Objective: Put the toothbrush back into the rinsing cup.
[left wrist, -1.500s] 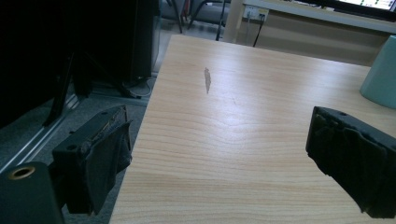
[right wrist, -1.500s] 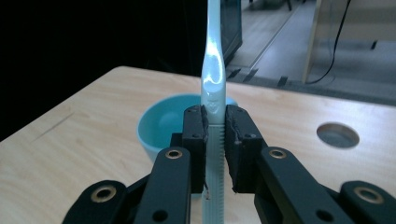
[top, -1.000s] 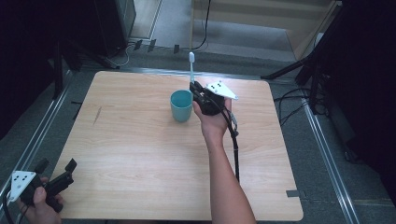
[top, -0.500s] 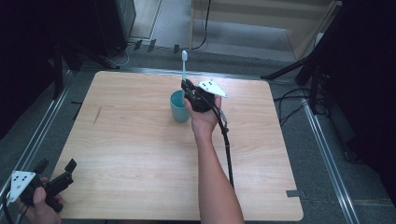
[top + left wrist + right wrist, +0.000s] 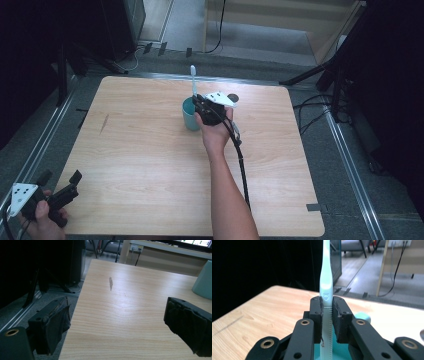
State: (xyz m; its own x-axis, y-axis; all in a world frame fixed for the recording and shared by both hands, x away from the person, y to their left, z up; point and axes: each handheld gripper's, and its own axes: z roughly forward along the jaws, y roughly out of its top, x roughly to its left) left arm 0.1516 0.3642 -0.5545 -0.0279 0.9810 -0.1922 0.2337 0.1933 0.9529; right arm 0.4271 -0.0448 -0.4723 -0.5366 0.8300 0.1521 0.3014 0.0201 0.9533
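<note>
- Right tongs (image 5: 327,312) clamped on the toothbrush (image 5: 326,277), holding it upright; since a second ago they have sunk toward the teal cup (image 5: 190,114), handle end now over its mouth
- Judged: insertion nearly done, release comes next
- Left tongs (image 5: 120,325) apart, idle at the worktop (image 5: 150,160) corner

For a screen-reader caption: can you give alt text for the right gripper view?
The right gripper has its two black jaws shut on a pale toothbrush that stands upright, directly above a teal cup. A wooden table lies beneath, with a dark room behind.
</note>
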